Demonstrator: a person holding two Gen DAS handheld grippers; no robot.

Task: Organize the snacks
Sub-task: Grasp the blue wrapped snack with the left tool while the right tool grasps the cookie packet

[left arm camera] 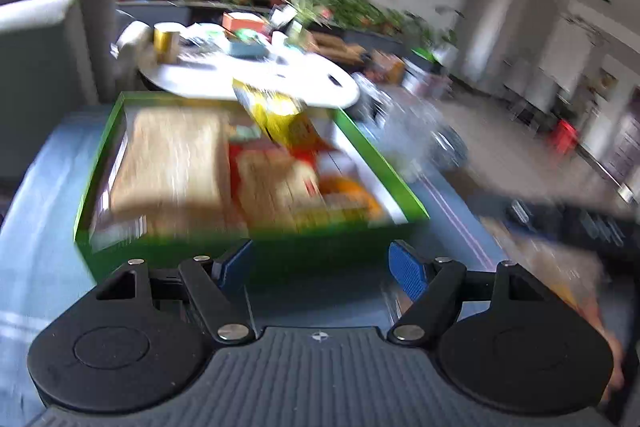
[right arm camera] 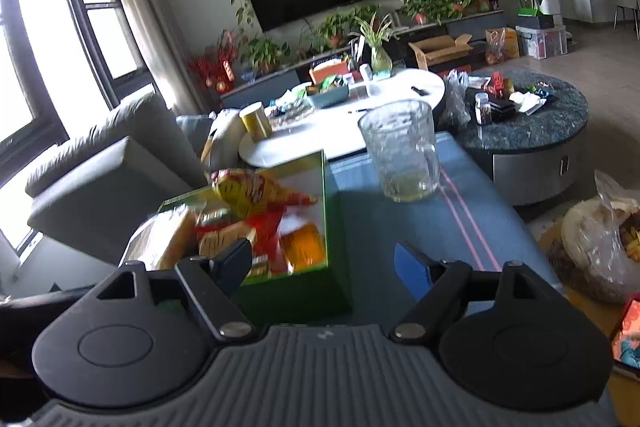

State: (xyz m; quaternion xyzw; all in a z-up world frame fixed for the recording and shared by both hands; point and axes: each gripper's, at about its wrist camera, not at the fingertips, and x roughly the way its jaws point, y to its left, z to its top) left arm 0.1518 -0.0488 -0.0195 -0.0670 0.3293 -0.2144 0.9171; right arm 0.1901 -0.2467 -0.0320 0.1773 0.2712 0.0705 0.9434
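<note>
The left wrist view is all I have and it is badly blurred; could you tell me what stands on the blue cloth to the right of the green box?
Observer: A clear glass pitcher, upright, apart from the green box.
Operator: Is it full?
Observer: Nearly empty; only a little yellowish liquid at the bottom.
Operator: And the yellow packet on top of the snacks?
Observer: The yellow-and-red snack bag lies tilted across the other packets, sticking up above the rim.
Operator: Is the right gripper holding anything?
Observer: No, the right gripper is open with nothing between its fingers.
</note>
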